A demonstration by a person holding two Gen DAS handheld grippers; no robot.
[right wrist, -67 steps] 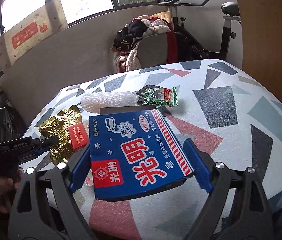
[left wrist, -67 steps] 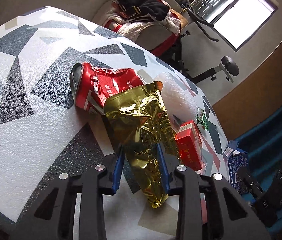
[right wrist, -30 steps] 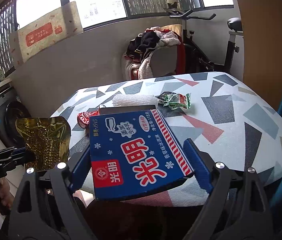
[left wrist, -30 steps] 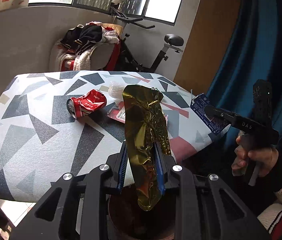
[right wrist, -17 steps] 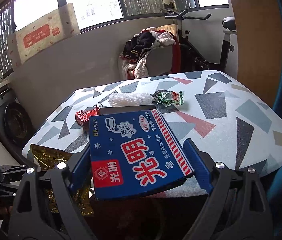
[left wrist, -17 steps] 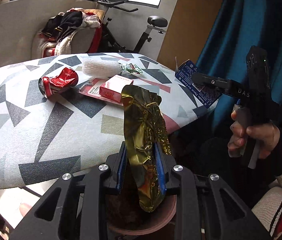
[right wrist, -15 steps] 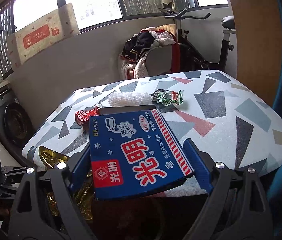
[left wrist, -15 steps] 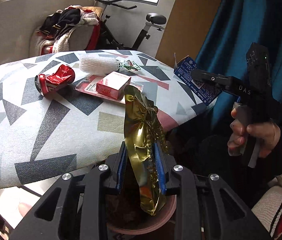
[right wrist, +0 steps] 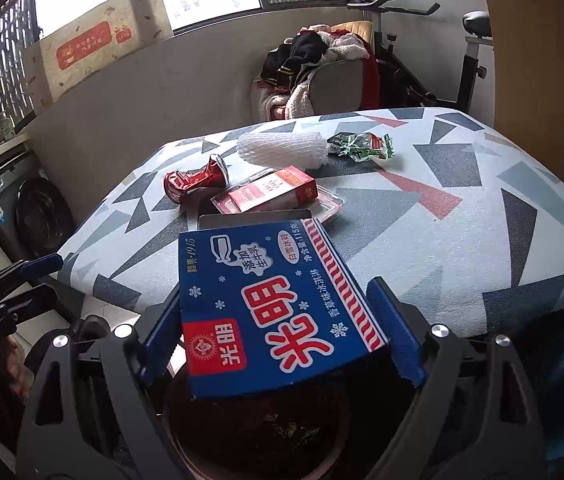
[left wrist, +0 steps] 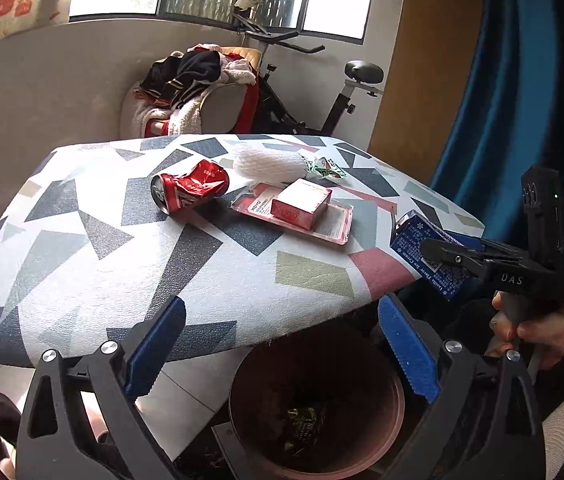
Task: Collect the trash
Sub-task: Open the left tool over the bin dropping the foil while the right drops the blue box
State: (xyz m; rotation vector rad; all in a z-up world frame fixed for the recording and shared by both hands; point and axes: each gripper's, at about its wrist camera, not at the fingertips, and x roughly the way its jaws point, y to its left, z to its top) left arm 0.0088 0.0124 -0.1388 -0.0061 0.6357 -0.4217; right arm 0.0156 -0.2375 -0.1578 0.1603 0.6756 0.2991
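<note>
Now | left hand-held gripper point(left wrist: 282, 344) jaws opening, empty, over bin point(left wrist: 396, 400) for a clean drop | right hand-held gripper point(right wrist: 282, 328) clamps blue carton point(right wrist: 273, 304) above bin, release pending

Left gripper point(left wrist: 282, 344) above round brown waste bin point(left wrist: 396, 408), jaws opening, nothing between them. On patterned white-and-grey worktop point(left wrist: 81, 256): crushed red drink can point(left wrist: 189, 192), white foam net sleeve point(left wrist: 269, 165), small red carton point(left wrist: 301, 202) atop flat red blister pack point(left wrist: 338, 226). At right, right gripper point(left wrist: 462, 254) clamped on blue ice-cream box point(left wrist: 422, 256), held by a hand point(left wrist: 538, 328).
</note>
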